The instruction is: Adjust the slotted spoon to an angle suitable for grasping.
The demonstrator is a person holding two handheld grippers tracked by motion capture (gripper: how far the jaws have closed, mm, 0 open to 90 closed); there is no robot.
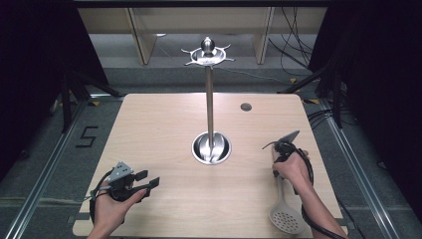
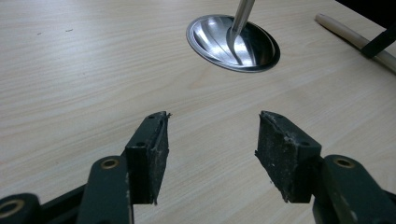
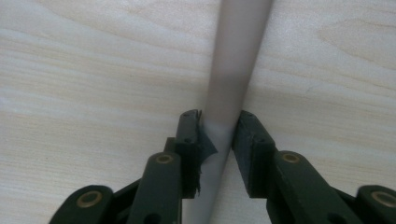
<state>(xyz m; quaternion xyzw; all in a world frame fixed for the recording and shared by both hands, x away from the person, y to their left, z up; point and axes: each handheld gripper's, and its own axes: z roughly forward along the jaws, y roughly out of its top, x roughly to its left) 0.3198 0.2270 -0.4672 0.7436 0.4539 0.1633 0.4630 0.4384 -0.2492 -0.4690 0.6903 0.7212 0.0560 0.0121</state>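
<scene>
Right claw (image 3: pixel 218 128) clamps skimmer handle (image 3: pixel 233 70) on light wood table (image 1: pixel 159 124); left claw (image 2: pixel 212 140) released; dark room.

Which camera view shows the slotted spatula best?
The high view: the whole slotted spatula lies on the table. The right gripper view shows its handle between the right gripper's jaws; the left gripper view shows the handle's end.

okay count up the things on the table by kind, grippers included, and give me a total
Grippers: 2, the left gripper and the right gripper
Slotted spatula: 1
Metal hanging stand: 1
Total: 4
</scene>
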